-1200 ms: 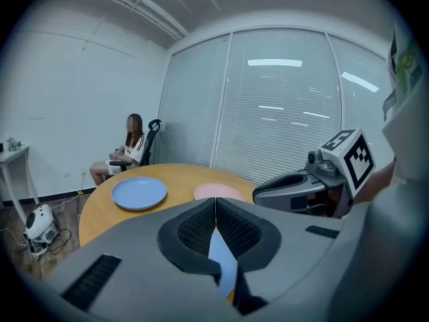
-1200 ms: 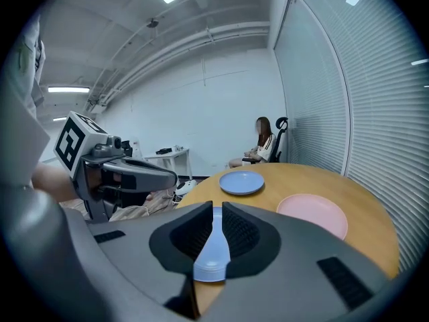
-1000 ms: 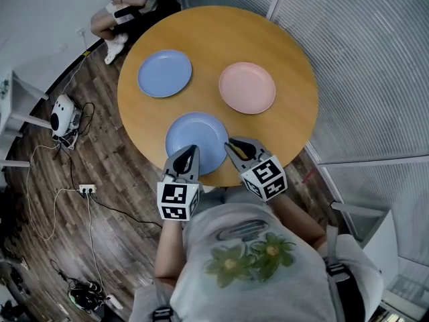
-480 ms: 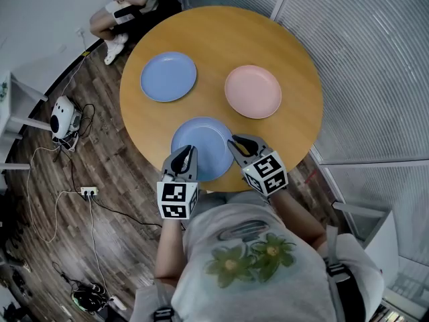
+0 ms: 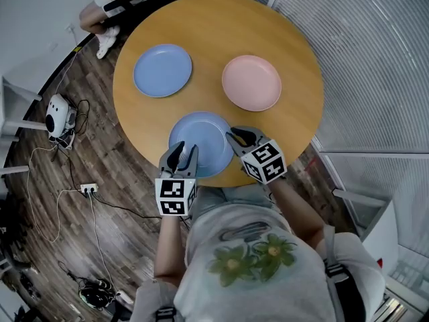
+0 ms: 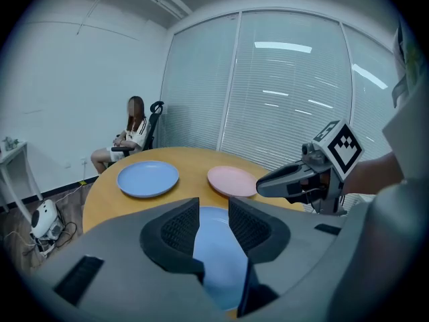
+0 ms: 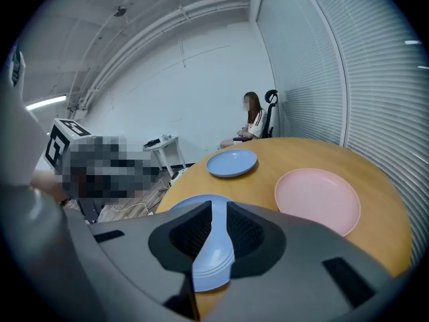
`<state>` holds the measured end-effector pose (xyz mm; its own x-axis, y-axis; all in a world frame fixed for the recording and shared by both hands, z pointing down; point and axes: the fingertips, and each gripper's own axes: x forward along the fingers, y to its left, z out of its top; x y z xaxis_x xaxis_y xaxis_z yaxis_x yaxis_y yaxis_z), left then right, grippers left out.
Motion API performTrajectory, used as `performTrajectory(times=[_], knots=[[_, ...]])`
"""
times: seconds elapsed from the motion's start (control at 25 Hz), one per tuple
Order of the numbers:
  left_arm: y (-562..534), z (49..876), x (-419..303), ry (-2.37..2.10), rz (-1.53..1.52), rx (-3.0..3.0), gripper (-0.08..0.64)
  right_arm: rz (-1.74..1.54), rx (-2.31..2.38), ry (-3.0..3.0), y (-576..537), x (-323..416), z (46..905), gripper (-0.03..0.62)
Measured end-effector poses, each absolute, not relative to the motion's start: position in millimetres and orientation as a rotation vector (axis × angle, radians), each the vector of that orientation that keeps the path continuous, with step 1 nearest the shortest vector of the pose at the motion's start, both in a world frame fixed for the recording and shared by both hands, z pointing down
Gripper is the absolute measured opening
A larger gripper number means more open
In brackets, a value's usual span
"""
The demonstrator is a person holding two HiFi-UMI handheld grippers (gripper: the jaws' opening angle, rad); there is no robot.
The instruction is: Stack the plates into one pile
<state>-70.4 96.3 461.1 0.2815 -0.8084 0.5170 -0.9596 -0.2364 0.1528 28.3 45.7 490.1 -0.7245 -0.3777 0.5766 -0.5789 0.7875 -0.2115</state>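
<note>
Three plates lie on the round wooden table (image 5: 208, 32): a far blue plate (image 5: 162, 70), a pink plate (image 5: 251, 82) and a near blue plate (image 5: 204, 139) by the front edge. My left gripper (image 5: 181, 154) is at the near plate's left rim. Its jaws have just been opening and now stand apart, and in the left gripper view (image 6: 214, 210) the near blue plate (image 6: 218, 253) shows in the gap with no pad pressing on it. My right gripper (image 5: 234, 139) is shut on that plate's right rim, which runs between its pads (image 7: 218, 213).
A person (image 5: 110, 2) sits beyond the table's far left. Cables and a power strip (image 5: 87, 188) lie on the wood floor at left, near a white device (image 5: 57, 116). A blind-covered glass wall (image 5: 375, 59) runs along the right.
The left gripper's jaws, shut on the near blue plate's rim before, have spread apart. Both grippers have sunk a little with the plate at the table's front edge.
</note>
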Motion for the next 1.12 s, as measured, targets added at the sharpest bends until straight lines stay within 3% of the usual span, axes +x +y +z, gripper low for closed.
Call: performTrajectory(times=[0.52, 1.12], knots=[[76, 498, -88, -1.599, 0.518, 2.012, 0.197, 0.6, 0.689, -2.386, 31, 35, 528, 0.121], [48, 555, -112, -1.584, 0.643, 1.889, 0.259, 0.633, 0.635, -2.257, 0, 32, 592, 0.137]])
